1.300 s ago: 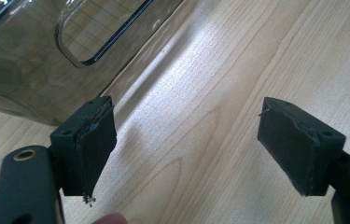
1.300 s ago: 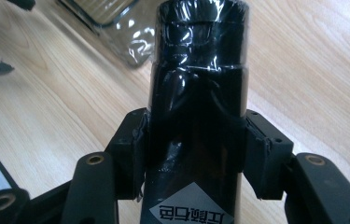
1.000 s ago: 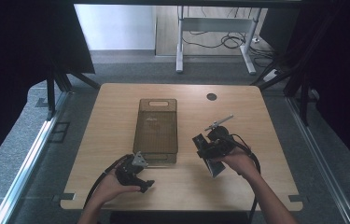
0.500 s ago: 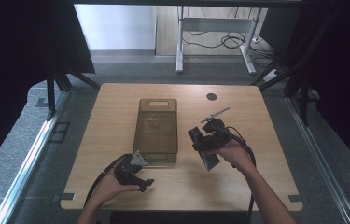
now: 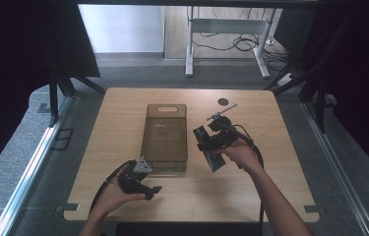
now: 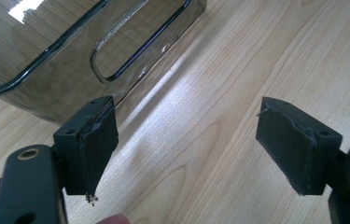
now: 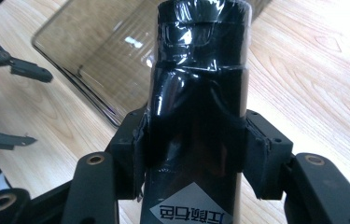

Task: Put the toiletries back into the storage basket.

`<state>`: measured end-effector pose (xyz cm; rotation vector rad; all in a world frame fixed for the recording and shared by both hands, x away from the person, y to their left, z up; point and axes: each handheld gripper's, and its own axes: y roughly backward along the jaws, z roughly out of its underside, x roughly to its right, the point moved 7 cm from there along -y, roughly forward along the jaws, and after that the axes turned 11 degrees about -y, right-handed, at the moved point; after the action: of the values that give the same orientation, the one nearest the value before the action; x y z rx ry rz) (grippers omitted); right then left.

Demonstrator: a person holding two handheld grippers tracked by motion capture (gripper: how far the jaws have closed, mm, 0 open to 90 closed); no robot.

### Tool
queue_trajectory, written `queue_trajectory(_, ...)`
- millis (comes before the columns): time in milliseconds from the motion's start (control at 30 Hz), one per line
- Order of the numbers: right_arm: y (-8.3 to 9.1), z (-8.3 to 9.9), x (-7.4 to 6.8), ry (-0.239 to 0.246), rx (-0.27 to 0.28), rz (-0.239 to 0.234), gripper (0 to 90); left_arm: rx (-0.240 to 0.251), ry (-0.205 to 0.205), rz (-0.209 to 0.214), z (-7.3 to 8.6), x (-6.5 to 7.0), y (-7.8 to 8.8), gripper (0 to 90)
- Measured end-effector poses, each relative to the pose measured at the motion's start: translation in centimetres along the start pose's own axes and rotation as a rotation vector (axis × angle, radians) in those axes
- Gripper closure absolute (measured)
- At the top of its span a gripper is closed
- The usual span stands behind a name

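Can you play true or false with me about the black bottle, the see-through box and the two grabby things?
1. The right gripper squeezes a black bottle between its fingers. True.
2. The black bottle lies inside the see-through box. False: it is held beside the box, which looks empty.
3. The left gripper holds the box by its handle. False: its fingers stand open over bare table beside the box.
4. The box sits on a wooden table. True.
5. Three hands are working. False: two.
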<state>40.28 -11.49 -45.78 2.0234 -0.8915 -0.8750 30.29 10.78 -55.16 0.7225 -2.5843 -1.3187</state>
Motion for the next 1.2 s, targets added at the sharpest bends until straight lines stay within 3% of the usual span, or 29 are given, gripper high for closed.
queue_trajectory(300, -0.3, -1.8, -1.5, 0.000, 0.005, -0.041, 47.3, 0.010, 0.004, -0.003, -0.1, 0.0, 0.0, 20.9)
queue_trajectory(1200, -2.7, -6.1, -4.6, -0.017, -0.026, -0.062, 47.4, 0.013, 0.008, 0.002, -0.1, 0.0, 0.2, 20.6)
